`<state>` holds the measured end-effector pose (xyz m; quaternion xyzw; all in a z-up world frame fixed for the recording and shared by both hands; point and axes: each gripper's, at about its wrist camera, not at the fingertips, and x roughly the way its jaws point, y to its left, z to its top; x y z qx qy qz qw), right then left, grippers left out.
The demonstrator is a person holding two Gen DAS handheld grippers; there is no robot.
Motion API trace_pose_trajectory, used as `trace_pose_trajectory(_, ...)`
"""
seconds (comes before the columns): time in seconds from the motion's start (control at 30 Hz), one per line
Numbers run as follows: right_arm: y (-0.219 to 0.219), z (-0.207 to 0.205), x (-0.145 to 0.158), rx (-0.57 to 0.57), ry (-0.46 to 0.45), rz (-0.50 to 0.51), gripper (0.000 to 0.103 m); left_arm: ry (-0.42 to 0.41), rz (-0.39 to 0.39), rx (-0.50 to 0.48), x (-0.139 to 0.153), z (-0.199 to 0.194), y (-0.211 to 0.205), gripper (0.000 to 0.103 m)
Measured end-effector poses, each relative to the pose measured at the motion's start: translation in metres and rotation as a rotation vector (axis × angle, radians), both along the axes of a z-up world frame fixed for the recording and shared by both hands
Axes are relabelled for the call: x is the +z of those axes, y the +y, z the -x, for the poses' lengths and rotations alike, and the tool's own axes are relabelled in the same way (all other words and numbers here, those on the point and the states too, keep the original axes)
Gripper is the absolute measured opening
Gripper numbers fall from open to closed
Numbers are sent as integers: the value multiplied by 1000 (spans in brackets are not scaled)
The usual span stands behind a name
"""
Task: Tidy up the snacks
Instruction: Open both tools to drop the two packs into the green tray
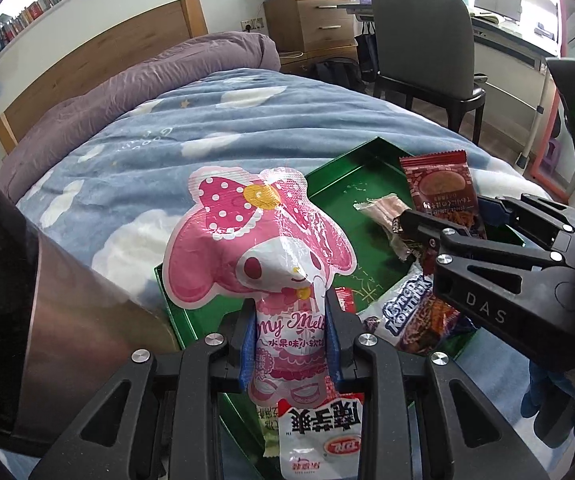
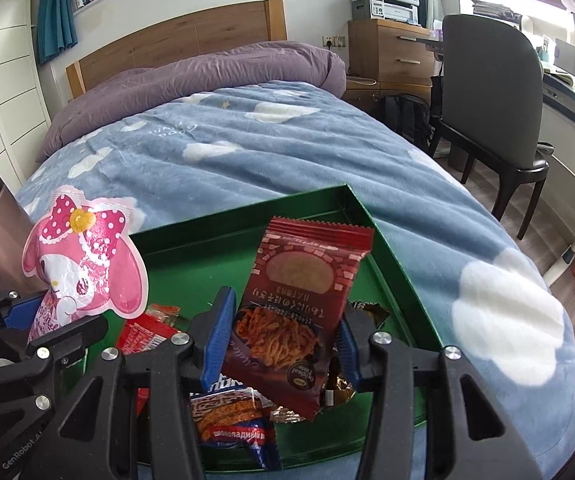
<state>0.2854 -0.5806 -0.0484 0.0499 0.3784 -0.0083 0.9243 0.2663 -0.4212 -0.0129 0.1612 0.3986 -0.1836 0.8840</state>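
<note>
From the left wrist view, the left gripper (image 1: pixel 289 336) has its fingers pinching the lower part of a pink pouch (image 1: pixel 263 248) shaped like a rabbit with a dotted bow. The pouch stands upright above the near corner of a green tray (image 1: pixel 351 168) that lies on a blue blanket (image 1: pixel 147 152) with white clouds. Under the fingers lies a white packet (image 1: pixel 319 436) with red characters, which only this view shows. In the tray are a pale wrapped stick (image 1: pixel 379 210) and a blue-and-white bag (image 1: pixel 411 316). At the right, the right gripper (image 1: pixel 447 228) comes in from the side, holding a dark red packet (image 1: pixel 441 188).

From the right wrist view, the right gripper (image 2: pixel 283 336) pinches that red packet (image 2: pixel 299 300) at its sides, upright over the tray (image 2: pixel 387 248); the noodle picture on its front is plain here. Below it lie the blue-and-white bag (image 2: pixel 235 420), a gold-foil wrapper (image 2: pixel 337 390) and a bright red wrapper (image 2: pixel 147 334). At the left, the left gripper (image 2: pixel 23 320) holds the pink pouch (image 2: pixel 83 264) over the tray's left edge. Here the whole far rim of the tray shows.
</note>
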Motion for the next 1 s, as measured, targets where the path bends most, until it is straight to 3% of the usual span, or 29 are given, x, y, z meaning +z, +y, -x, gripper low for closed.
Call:
trace_pose_trajectory(0.27,-2,-7,-14,8,5,2,40,10,-14,4,-15,-8,-8,25)
trace_pose_trajectory(0.77,5,-12,-17,16,-1,103,41,70,-36,38,-39,-27,-13,26)
trace_pose_trajectory(1.0,2,-9,-15,7,1,99,41,77,-51,43,-43,-26,-15,29)
